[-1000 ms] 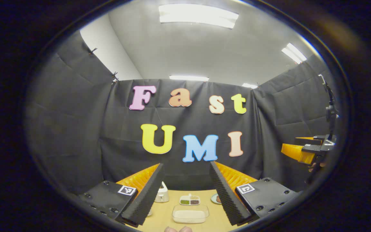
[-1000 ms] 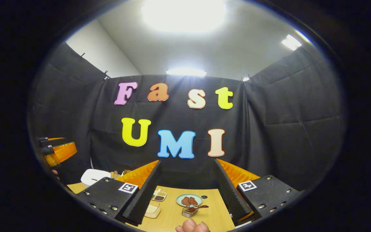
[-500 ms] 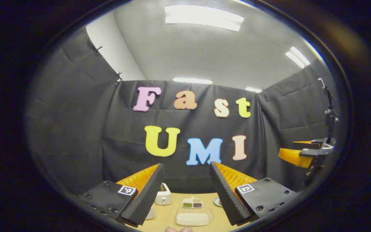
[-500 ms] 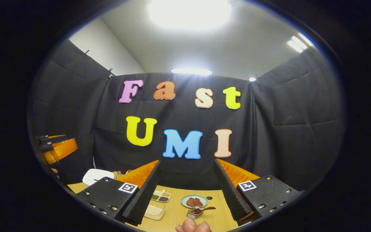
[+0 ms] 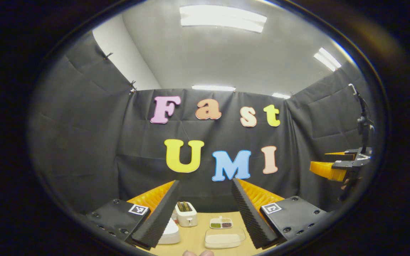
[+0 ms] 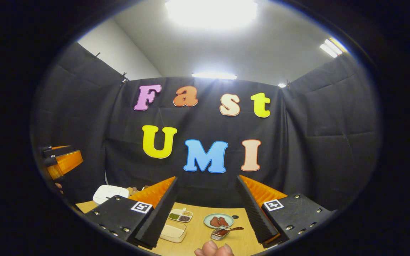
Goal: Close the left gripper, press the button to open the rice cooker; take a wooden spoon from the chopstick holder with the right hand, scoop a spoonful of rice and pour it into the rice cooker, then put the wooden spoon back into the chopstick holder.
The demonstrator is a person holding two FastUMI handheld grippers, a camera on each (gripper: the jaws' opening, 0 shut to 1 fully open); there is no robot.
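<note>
- The left gripper [image 5: 205, 209] is held up over the near edge of a wooden table [image 5: 198, 240], its two fingers spread wide with nothing between them.
- In the left gripper view, a clear tub of rice [image 5: 224, 239] sits on the table in the gap between the fingers, nearer the right finger.
- Just beyond the tub lies a small divided dish [image 5: 221, 223] of green and dark bits.
- A white toaster [image 5: 186, 214] stands just inside the left finger, farther back than the tub.
- A white rounded thing [image 5: 170, 233] peeks out from behind the left finger's tip (likely the rice cooker, lid down, though too little shows to be sure).
- The right gripper [image 6: 206, 208] hovers over the table too, fingers likewise spread and empty.
- In the right gripper view, the tub of rice shows just beside the left finger's tip, the divided dish behind it.
- Nearer the right finger lie a green plate [image 6: 218, 220] with reddish pieces and a small glass dish [image 6: 220, 233] with a spoon [image 6: 230, 229] resting in it.
- A white lid-like shape [image 6: 107, 193] sits beyond the left finger's outer side, with a few small upright things just beside it (too small to tell).
- Fingertips of a hand [image 6: 210, 249] show at the bottom edge, below the gap.
</note>
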